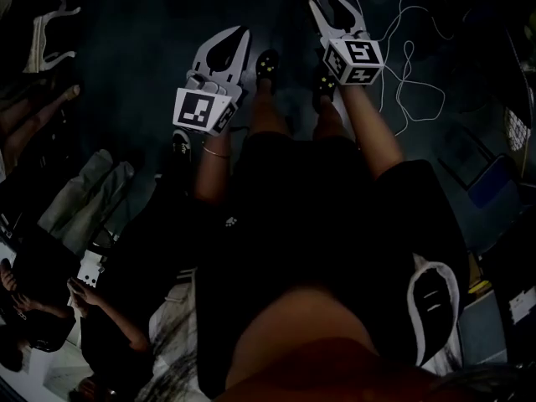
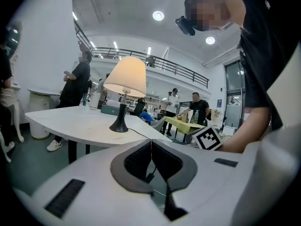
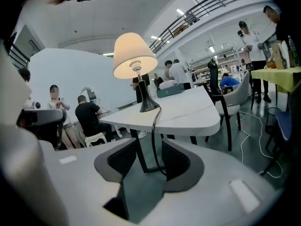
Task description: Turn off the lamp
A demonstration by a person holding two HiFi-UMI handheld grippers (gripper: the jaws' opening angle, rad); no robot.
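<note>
Lamp [image 3: 135, 58] lit: the shade [image 2: 126, 76] glows warm in both gripper views, so the switch-off is not done. It stands on the white table [image 3: 193, 113], close to that table's near edge.

Step in hand, as I judge it: approach, before any contact.

Claw state: left gripper [image 2: 151, 144] pressed together, its tips meeting along a thin line with nothing between them. The right gripper [image 3: 150, 146] is spread wide and grips nothing. The cord [image 3: 154, 126] shows in its gap below the table's edge, with the pads [image 3: 176, 160] clear of it.

Next move calls for finding the switch. None shows, so I guess it sits on the cord or under the shade. The right gripper looks better placed.

Materials:
- shade: smooth, pale, tapered cone
- base [image 2: 119, 125]: black, flared like a trumpet bell
- cord: thin, dark, limp, draped over the table's edge
- tabletop: smooth, with rounded corners
- pads: dark, finely ribbed
</note>
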